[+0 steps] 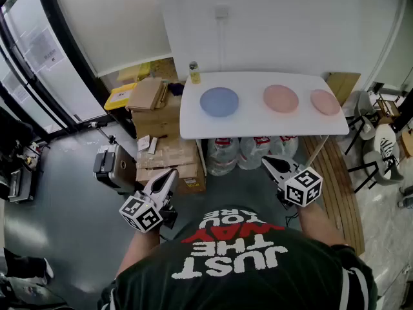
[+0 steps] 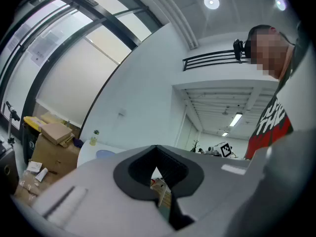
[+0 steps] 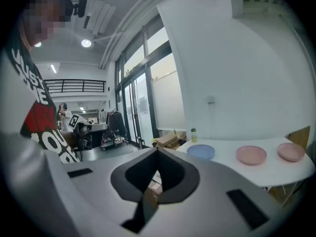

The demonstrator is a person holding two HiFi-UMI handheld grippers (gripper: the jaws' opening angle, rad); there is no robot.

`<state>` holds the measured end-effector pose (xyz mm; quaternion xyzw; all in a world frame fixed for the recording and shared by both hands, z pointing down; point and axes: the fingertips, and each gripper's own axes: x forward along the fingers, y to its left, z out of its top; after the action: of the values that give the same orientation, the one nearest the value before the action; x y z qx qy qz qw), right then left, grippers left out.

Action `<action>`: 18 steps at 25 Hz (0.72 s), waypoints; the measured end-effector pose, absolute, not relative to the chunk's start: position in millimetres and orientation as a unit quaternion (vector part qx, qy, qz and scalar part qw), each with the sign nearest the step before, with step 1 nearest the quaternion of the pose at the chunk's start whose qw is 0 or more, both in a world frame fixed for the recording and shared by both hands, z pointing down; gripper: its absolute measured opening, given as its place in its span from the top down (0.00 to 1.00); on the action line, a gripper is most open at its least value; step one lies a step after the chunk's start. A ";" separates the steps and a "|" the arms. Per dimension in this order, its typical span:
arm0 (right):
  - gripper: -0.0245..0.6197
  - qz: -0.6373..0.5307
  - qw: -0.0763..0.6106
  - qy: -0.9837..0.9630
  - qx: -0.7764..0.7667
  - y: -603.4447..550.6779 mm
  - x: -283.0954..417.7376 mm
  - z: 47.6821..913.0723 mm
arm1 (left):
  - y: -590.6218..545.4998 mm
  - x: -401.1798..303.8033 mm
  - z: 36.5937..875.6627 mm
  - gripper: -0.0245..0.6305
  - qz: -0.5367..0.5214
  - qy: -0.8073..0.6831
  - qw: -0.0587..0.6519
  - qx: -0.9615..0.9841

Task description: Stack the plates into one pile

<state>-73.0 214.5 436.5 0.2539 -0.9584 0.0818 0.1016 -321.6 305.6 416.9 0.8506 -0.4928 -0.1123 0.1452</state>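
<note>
Hovering off the table's [image 1: 193,126] near edge
Left gripper [image 1: 170,175] and right gripper [image 1: 267,162] are pressing jaws together (empty); blue plate [image 1: 219,101], pink plate [image 1: 281,99] and second pink plate [image 1: 325,102] are lying apart, left edge to right.

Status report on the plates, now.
Left claw and right claw shut, empty, short of the white table. Blue plate, middle pink plate, right pink plate lie apart, unstacked. Bottle stands at the table's far left corner, off the plates.
</note>
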 end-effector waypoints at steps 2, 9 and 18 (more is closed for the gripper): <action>0.95 0.082 0.103 -0.958 0.254 216.2 -71.2 439.6 | 305.8 -318.9 417.8 0.95 -0.112 -0.492 0.145 0.851; 0.95 0.080 0.103 -0.958 0.256 215.4 -64.5 438.3 | 303.7 -312.3 415.5 0.95 -0.111 -0.491 0.146 0.852; 0.95 0.088 0.087 -0.956 0.268 207.6 -37.2 433.6 | 298.3 -286.3 412.4 0.95 -0.107 -0.492 0.145 0.851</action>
<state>-37.2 207.6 433.6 0.2677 -0.9556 0.0879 0.0866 -286.3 298.3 412.4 0.8514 -0.4925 -0.1070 0.1452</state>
